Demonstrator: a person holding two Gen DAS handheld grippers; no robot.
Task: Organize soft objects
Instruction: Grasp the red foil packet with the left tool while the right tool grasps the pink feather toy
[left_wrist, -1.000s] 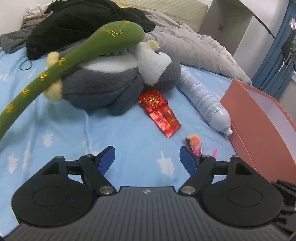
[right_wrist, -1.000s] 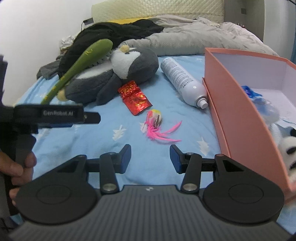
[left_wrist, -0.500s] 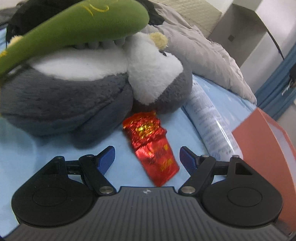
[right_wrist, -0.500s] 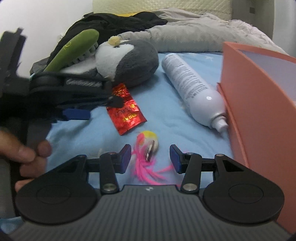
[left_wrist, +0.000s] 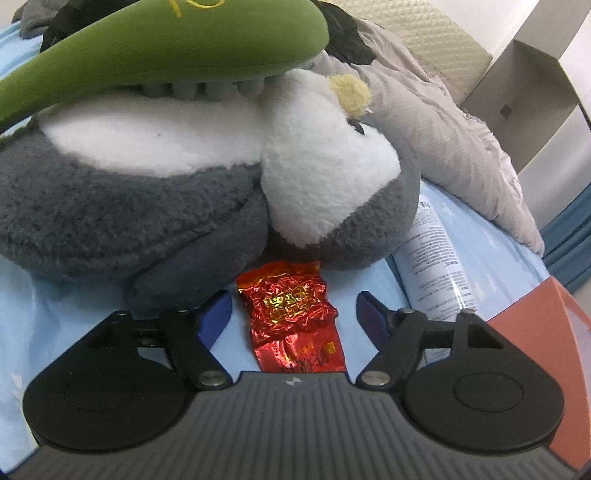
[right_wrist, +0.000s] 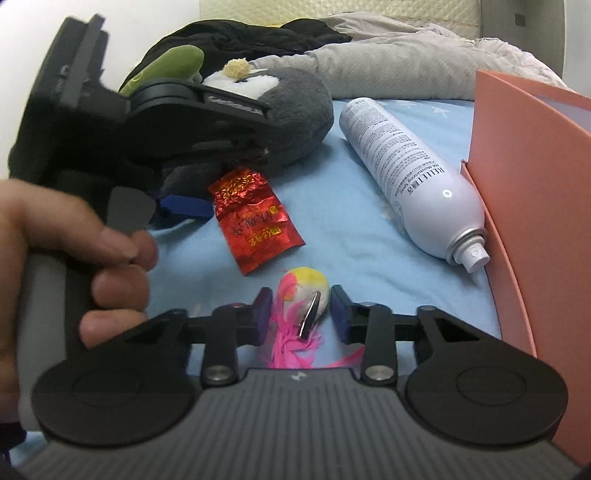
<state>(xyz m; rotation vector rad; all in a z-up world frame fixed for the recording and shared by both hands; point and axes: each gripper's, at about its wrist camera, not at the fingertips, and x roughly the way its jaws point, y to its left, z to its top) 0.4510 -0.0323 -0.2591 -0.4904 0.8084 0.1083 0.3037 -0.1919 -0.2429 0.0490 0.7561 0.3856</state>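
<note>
Right tool (right_wrist: 299, 314): jaws closing, pads not yet pressing; the feather toy (right_wrist: 306, 295) lies between them on the bed (right_wrist: 369, 266).
Left tool (left_wrist: 293, 314): jaws closing round the red packet (left_wrist: 291, 314), gaps showing on both sides; nothing grasped yet.
Left hand (right_wrist: 74, 258): wrapped on the left tool's handle, close beside the right tool.
Risk, feather toy: judged that the pads may catch only the loose pink feathers or the metal clip, so the toy slips or swings out on lifting.
Risk, packet: judged that the thin, crinkled foil lying flat may let the pads skate over it or pinch the sheet instead.
Risk, plush: the grey penguin (left_wrist: 184, 184) touches the packet's far end; the left pad stands just beside its flipper and may snag it and drag it along.
Risk, tools: the two work near each other and could knock together.
Risk, can: the spray can (right_wrist: 406, 170) lies against the box (right_wrist: 535, 184); a bump could roll it.
Count, tools: two.
Count, feather toy: one.
Count, packet: one.
Count, penguin: one.
Count, green plush (left_wrist: 166, 48): one, lying across the penguin.
Count, can: one.
Count, box: one, orange, at the right; its inside is not shown.
</note>
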